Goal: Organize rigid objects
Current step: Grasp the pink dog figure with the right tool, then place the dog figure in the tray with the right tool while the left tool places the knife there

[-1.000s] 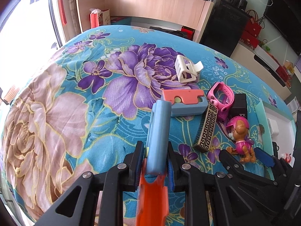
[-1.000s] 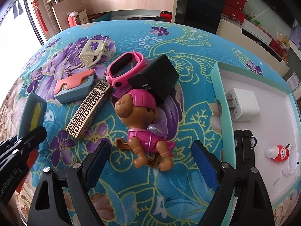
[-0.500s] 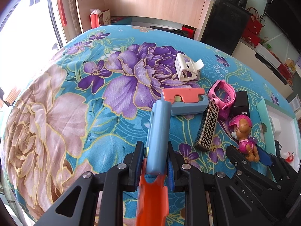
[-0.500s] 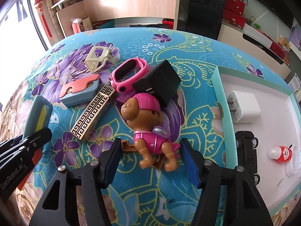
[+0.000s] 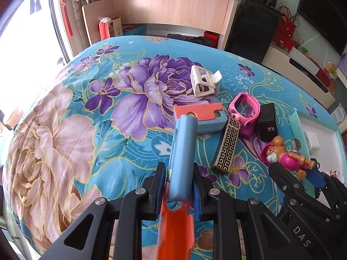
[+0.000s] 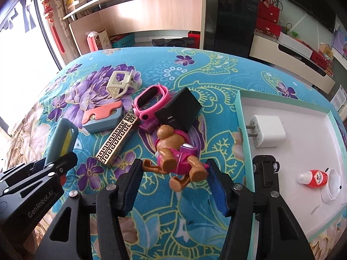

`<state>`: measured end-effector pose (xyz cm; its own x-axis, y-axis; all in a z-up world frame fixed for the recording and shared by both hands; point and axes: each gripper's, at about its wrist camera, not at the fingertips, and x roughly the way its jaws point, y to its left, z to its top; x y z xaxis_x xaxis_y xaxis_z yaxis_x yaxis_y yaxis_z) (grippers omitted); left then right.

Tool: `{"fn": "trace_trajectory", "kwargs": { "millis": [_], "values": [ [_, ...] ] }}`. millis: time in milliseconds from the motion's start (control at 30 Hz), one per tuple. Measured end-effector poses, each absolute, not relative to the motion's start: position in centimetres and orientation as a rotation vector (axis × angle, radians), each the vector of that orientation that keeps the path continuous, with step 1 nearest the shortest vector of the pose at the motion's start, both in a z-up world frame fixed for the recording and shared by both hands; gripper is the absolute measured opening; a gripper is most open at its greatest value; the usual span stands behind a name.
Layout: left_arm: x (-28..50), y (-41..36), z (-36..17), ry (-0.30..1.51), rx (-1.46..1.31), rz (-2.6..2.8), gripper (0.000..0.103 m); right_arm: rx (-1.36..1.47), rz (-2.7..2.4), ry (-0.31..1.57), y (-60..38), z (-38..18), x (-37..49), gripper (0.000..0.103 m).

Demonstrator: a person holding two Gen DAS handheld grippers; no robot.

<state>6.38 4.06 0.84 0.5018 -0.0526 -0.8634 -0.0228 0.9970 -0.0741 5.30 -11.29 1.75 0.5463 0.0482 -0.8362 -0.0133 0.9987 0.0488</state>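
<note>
Blue pads of your right gripper [image 6: 173, 163] have drawn in from a wide spread a second ago to about the width of the toy dog [image 6: 173, 149]; they now sit at its legs, one on each side; whether they truly pinch it, or only touch, I cannot tell. The dog itself has changed: it sat upright between the jaws before; now it is tipped forward, face down, on the flowered cloth [image 6: 216, 75]. That tells you the closing jaws nudged it over, so the hold is probably low on the legs and may be loose; I judge you should check the grip before you lift. Its long axis runs almost along your fingers; feet toward you, head pointing away at the black box [image 6: 180, 110], which it touches or nearly touches. Just left of it lies the gold patterned bar [image 6: 117, 138]; beyond that, the pink watch [image 6: 151, 99]. To the right, close by, stands the white tray [image 6: 240, 117] with a charger [image 6: 269, 131] inside; that is the likely place for the dog. Your left gripper [image 5: 178, 166] is unchanged; it is clamped on the blue bar [image 5: 184, 147], whose length points straight ahead along the fingers.
</note>
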Motion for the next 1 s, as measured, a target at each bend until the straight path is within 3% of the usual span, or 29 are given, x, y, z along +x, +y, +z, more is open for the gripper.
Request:
{"fn": "trace_trajectory", "kwargs": {
  "millis": [1000],
  "values": [
    [5.8, 2.0, 1.7, 1.022, -0.007, -0.054, 0.024, 0.148, -0.001, 0.860, -15.3, 6.4, 3.3, 0.060]
  ]
}}
